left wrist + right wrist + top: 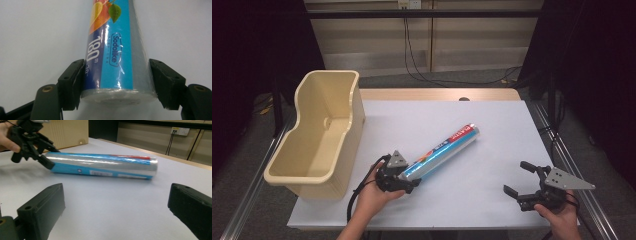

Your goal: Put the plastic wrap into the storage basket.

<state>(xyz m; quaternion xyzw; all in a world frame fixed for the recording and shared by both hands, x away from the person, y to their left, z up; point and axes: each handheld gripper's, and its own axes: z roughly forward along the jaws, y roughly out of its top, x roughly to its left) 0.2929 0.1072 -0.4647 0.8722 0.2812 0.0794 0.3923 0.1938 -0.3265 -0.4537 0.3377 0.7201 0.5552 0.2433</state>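
Left gripper clamps wrap roll near end; right gripper wide, apart

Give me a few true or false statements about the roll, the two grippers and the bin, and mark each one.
1. The left gripper has its jaws around the near end of the roll. True.
2. The right gripper holds the roll's far end. False: it is open and apart from the roll, holding nothing.
3. The roll lies inside the beige bin. False: it lies on the white table, beside the bin.
4. The roll's wrapper is mostly blue. True.
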